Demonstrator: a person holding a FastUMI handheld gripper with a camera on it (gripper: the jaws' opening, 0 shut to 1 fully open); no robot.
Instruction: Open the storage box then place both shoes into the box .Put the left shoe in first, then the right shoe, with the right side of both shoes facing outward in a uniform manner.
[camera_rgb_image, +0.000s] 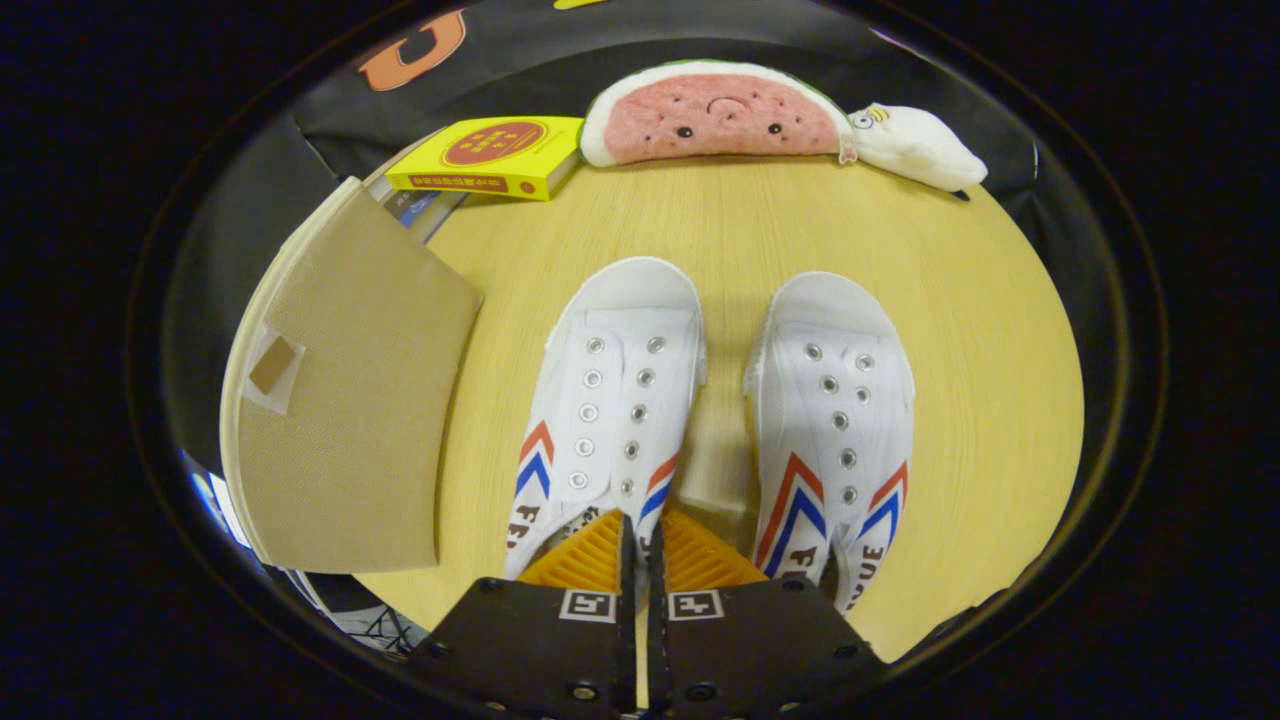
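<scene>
Fingers (640, 545) nearly closed, only a thin slit between them, gripping nothing, hovering low over the near end of the two white canvas sneakers with red-and-blue chevron stripes. Left sneaker (610, 400) and right sneaker (835, 420) lie side by side on the pale wood-grain counter (980, 380), toes pointing far, a narrow gap between them; fingers sit just over that gap, closer to the left one. Beige fabric storage box (350, 400) is to the left of the shoes, lid looks closed, flat top with a small tab patch. Step in hand, likely: open box first, so swing left, spread fingers wide, catch the lid edge near the tab, lift clean without dragging the soft box. Shoes wait. Far side: yellow book (490, 155), watermelon-slice plush (715, 115), small white plush (915, 145), well clear of the work.
</scene>
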